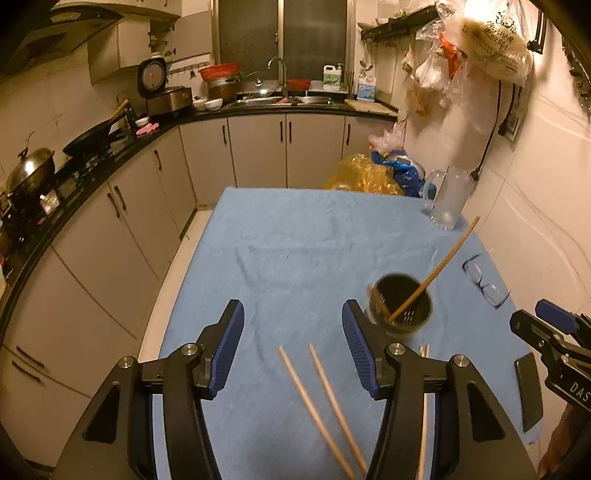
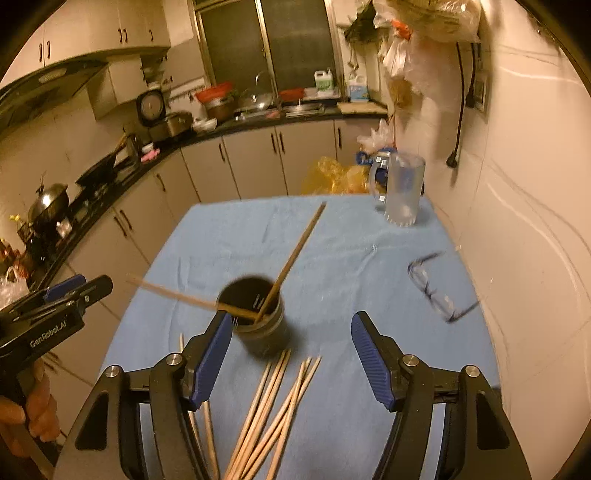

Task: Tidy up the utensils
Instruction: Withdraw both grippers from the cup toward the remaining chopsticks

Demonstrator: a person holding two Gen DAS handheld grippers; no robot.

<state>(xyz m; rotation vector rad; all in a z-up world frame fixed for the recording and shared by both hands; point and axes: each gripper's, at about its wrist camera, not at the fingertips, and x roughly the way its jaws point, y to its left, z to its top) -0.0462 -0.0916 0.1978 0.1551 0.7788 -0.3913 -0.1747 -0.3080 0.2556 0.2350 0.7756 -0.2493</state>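
A dim kitchen under warm yellowish light. A dark window [image 1: 282,35] sits in the far wall, straight above the sink [image 1: 284,99]. From the sink a black countertop [image 1: 110,147] curves leftward over pale cabinet doors [image 1: 255,147] to a stove bearing a wok [image 1: 29,173]; a range hood [image 1: 55,29] hangs above it. Left of the sink stands a rice cooker [image 1: 162,88]. Right of the sink, plastic bags [image 1: 480,44] hang on the tiled wall [image 1: 546,166].

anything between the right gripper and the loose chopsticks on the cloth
Nothing visible. The right gripper is open and empty, with the loose chopsticks lying on the cloth right under it; the holder stands just beyond them.
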